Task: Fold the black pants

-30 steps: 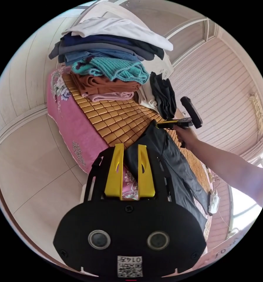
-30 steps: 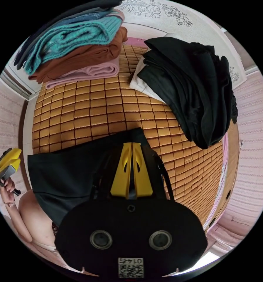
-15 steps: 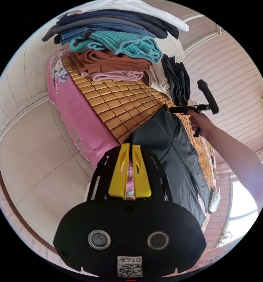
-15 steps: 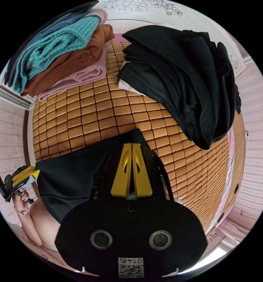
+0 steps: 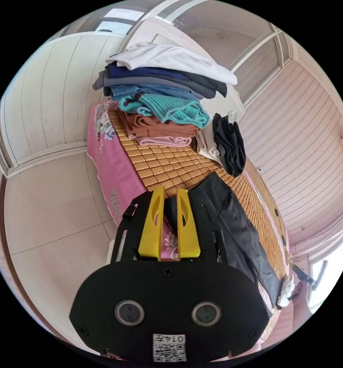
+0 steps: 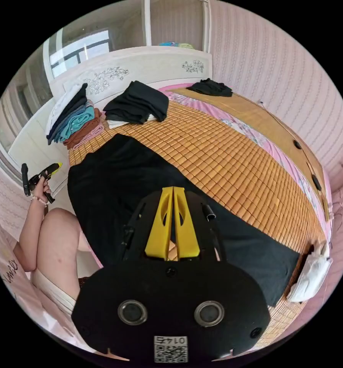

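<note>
We log the left tongs point(image 5: 168, 191), yellow jaws slightly spread, empty, at the edge of the long black pants point(image 5: 232, 230). Right tongs point(image 6: 173, 190): jaws pressed together, empty, above those pants, which lie flat on the woven bamboo bed mat point(image 6: 232, 161). Beyond: a stack of folded clothes point(image 5: 160, 103).

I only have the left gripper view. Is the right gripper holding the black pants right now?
Observer: No. The right gripper is held over the black pants, jaws together with nothing between them.
Operator: Where does my left gripper sit relative to the bed?
Observer: The left gripper is off the bed's edge, beside the person's knee, clear of the pants.
Operator: Anything beyond the folded black stack?
Observer: Yes, a small black garment lies at the far corner near the headboard, apart from the folded black stack.
</note>
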A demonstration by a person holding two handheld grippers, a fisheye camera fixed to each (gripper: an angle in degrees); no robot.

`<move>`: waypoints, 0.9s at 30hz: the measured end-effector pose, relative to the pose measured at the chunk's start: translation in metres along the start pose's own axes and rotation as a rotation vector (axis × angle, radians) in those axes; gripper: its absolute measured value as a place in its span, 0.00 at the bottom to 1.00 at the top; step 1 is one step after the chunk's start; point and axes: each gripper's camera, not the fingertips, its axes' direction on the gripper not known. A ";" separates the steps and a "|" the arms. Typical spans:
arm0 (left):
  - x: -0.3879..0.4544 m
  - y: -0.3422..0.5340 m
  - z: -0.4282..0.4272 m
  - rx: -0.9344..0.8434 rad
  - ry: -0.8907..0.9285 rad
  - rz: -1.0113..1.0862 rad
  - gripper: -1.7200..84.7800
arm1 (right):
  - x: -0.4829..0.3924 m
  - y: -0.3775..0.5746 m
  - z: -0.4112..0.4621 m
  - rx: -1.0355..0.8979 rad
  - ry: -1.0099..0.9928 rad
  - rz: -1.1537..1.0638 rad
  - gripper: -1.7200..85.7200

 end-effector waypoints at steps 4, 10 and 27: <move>0.012 0.000 0.007 -0.046 0.064 0.012 0.11 | 0.091 0.149 -0.084 -0.082 0.197 0.362 0.02; 0.038 -0.003 -0.002 -0.108 0.207 0.059 0.11 | 0.161 0.335 -0.176 -0.138 0.346 0.766 0.10; 0.098 -0.035 0.080 -0.629 0.110 0.088 0.18 | 0.268 0.576 -0.212 -0.210 -0.153 1.073 0.06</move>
